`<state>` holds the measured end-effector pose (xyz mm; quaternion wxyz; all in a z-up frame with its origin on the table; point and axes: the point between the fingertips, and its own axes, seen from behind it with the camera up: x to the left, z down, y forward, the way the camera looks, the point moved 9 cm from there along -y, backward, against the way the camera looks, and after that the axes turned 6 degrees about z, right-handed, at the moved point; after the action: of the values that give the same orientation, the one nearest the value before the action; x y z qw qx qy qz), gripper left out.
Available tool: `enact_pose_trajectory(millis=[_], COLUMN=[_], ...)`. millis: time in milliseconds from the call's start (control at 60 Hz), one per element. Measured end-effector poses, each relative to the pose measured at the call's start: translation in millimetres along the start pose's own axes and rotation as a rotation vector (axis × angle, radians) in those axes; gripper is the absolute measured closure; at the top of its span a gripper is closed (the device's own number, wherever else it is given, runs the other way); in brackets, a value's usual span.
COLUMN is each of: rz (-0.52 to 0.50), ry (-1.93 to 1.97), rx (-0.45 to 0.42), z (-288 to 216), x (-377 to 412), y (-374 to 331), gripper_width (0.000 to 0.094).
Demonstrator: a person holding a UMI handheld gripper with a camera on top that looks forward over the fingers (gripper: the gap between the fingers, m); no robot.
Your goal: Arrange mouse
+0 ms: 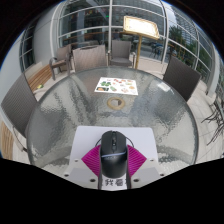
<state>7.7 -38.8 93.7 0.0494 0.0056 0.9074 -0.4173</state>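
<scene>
A black computer mouse point(113, 150) sits between the fingers of my gripper point(113, 143), its nose pointing away from me. The magenta pads point(92, 158) touch it on both sides, so the gripper is shut on the mouse. A white surface point(84, 143) shows under and around the mouse, over the near part of a round glass table point(70, 110). I cannot tell whether the mouse rests on that surface or hangs just above it. The mouse's rear is hidden by the gripper body.
A white sheet with coloured shapes point(113, 86) lies on the far half of the glass table. Chairs stand around it, one at the far left point(62, 62), one at the far side point(120, 50) and one at the right point(180, 72). Glass walls stand beyond.
</scene>
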Motion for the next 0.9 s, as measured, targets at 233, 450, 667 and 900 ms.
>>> enact_pose_trajectory(millis=[233,450,667,900], rz=[0.014,-0.017,0.003,0.011], ry=[0.03,0.033,0.048,0.082], rx=[0.037,0.05,0.009,-0.094], z=[36,34,19,15], x=[-4,-5,-23,-47], y=[26,27,-27,-141], gripper_width=[0.0608,0.0435,0.0076,0.0077])
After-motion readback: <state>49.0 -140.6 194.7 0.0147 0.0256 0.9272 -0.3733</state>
